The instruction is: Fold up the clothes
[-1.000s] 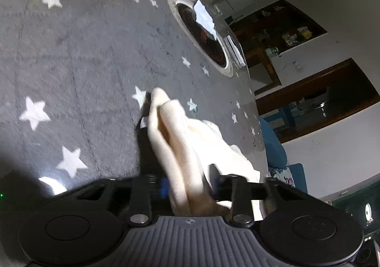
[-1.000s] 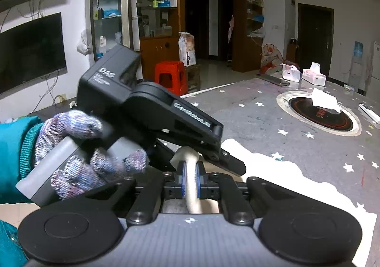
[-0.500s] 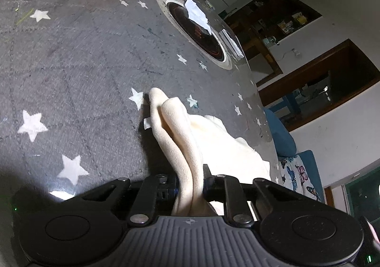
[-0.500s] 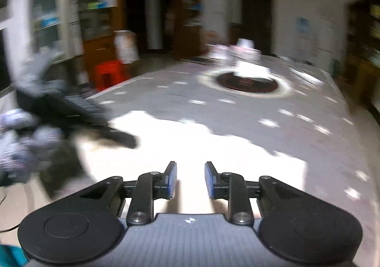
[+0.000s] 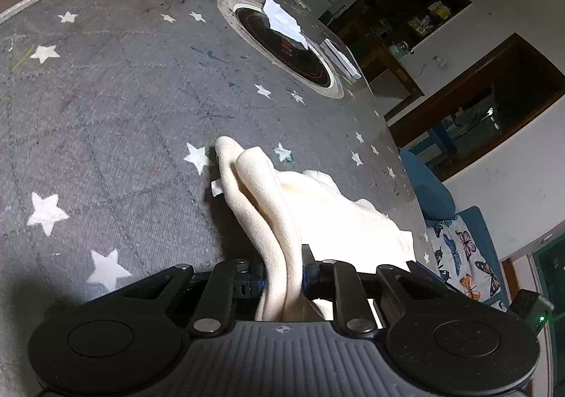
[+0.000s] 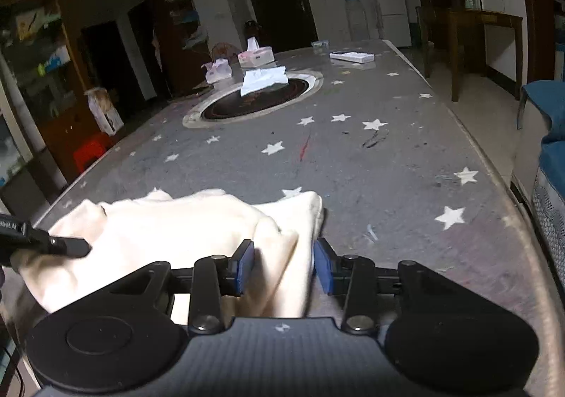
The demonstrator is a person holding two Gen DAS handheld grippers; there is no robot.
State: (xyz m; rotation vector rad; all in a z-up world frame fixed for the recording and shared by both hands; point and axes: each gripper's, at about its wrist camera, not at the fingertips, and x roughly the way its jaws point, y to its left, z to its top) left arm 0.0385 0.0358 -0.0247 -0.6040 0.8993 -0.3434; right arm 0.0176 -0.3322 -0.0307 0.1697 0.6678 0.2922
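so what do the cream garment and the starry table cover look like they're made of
Cream garment: looks like soft fleece or brushed knit, matte; its edges roll thick and fuzzy where the left hand-held gripper pinches them.
Table cover: probably a wipeable vinyl or coated cloth, grey with printed white stars; it lies flat and shows scuffs and pen marks.

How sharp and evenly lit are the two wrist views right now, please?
Left wrist view: dim, strong fisheye bending the table; a dark shadow beside the cream cloth, which is sharp. Right wrist view: brighter; slight motion blur on the cloth's near edge by the right tongs; the far tissue boxes are soft.
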